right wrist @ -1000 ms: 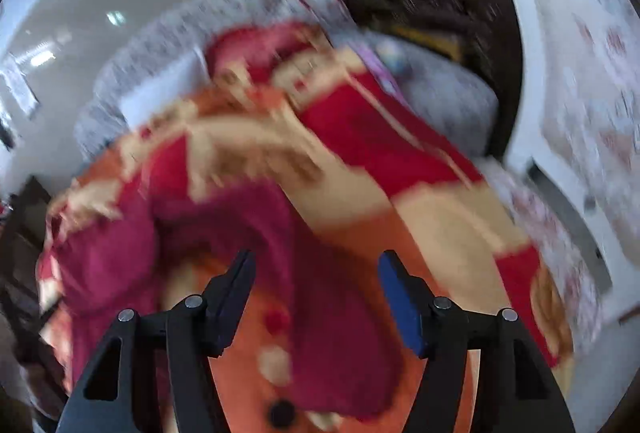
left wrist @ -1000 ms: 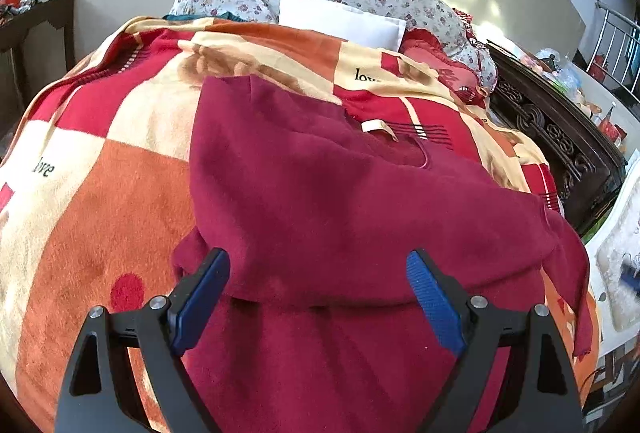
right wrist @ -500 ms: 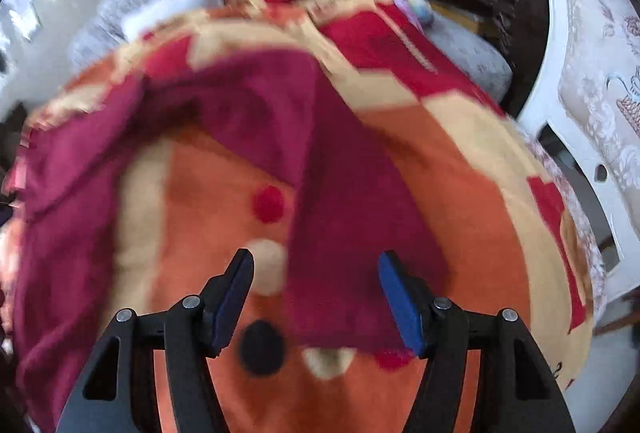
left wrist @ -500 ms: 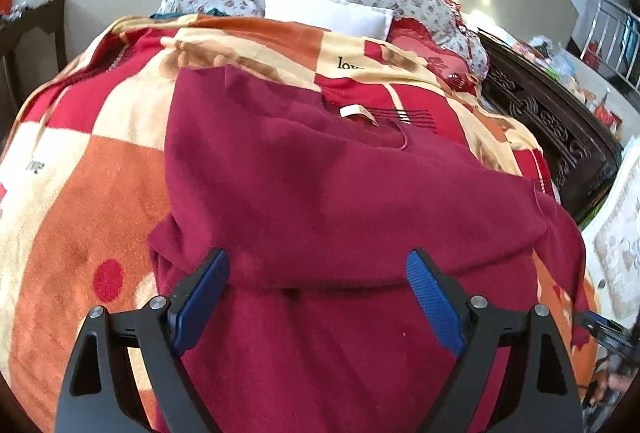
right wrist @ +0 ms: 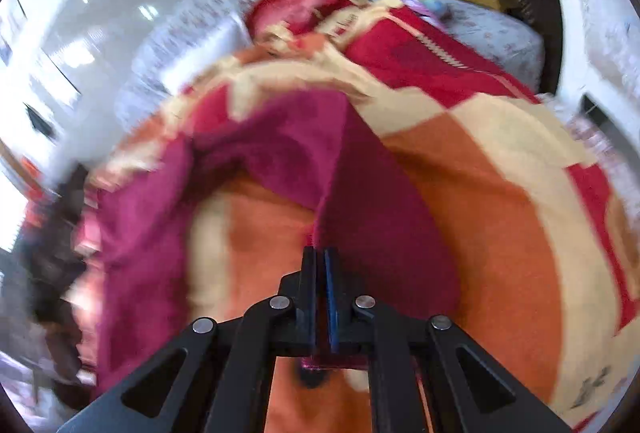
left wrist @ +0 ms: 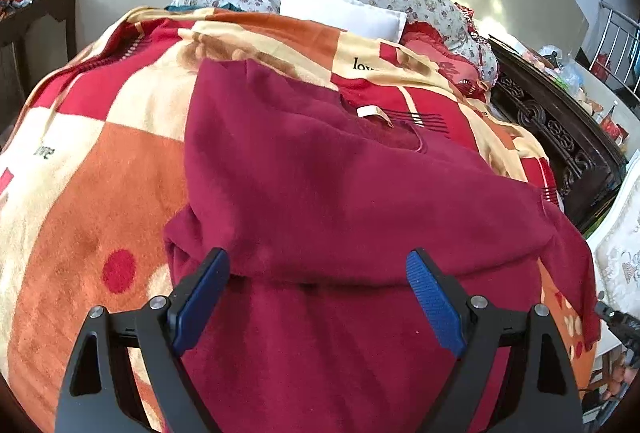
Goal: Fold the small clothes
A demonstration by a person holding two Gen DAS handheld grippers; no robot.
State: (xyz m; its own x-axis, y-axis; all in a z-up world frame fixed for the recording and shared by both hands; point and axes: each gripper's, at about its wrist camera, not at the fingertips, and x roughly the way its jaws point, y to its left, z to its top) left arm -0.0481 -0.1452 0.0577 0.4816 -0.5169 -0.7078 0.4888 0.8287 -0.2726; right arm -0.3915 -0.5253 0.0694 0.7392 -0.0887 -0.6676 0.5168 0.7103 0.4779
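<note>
Two claws: the left claw [left wrist: 318, 287] is spread wide with nothing between its blue pads; the right claw [right wrist: 320, 261] is clenched on a sleeve of the maroon sweater [left wrist: 340, 201].
Garment: the maroon sweater lies spread on the checked blanket [left wrist: 80, 173] that covers the bed, collar and neck label [left wrist: 370, 112] toward the pillows, hem toward the left claw.
Sleeve: the right sleeve [right wrist: 360, 201] runs from the shoulder down to the right claw, its end pinched between the closed pads; the right wrist view is blurred, so how far the cloth is lifted off the blanket cannot be told.
Key relation: the sleeve's long axis points straight away from the right claw, up toward the body of the sweater, which lies to that claw's upper left. Folding it in likely means carrying the cuff across toward that side.
Nearer hand: the right, since it already has the cloth; the left hangs just above the lower body of the garment, over a cross crease [left wrist: 320, 279].
Risk: the soft knit may drag and bunch at the shoulder.
Progress: early, by my reading; the body looks unfolded.
</note>
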